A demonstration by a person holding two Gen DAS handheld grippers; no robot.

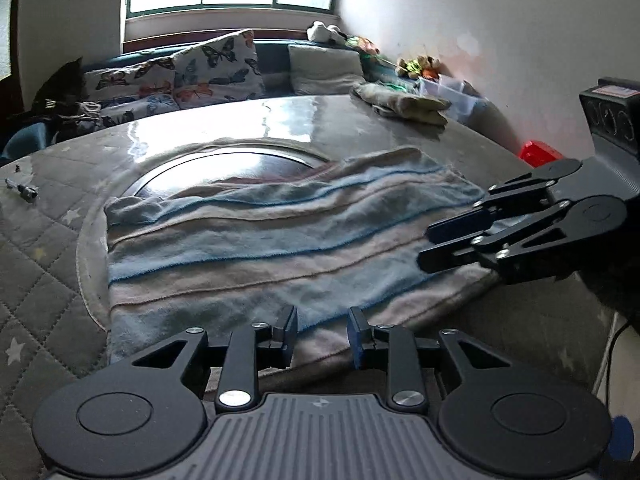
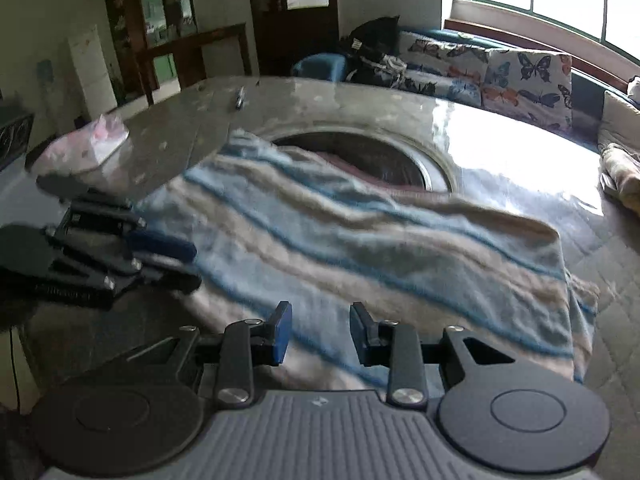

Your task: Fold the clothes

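A home living room: butterfly cushions (image 1: 216, 68) on a window sofa (image 2: 592, 92).

The blue-and-beige striped fleece garment (image 1: 276, 236) covers the near part of the round dark recess (image 1: 224, 168) in the grey quilted table (image 1: 36, 264), so that part of the rim is hidden. The garment's near edge disappears behind the left gripper (image 1: 322, 334), whose body is cut off by the picture's lower edge. In the right wrist view the garment (image 2: 360, 240) is smeared by blur, and so is the pale pink-and-white bundle (image 2: 86, 146) beyond its far left corner; what that bundle is cannot be told. The small dark object (image 1: 25, 191) left of the garment is too small to identify.
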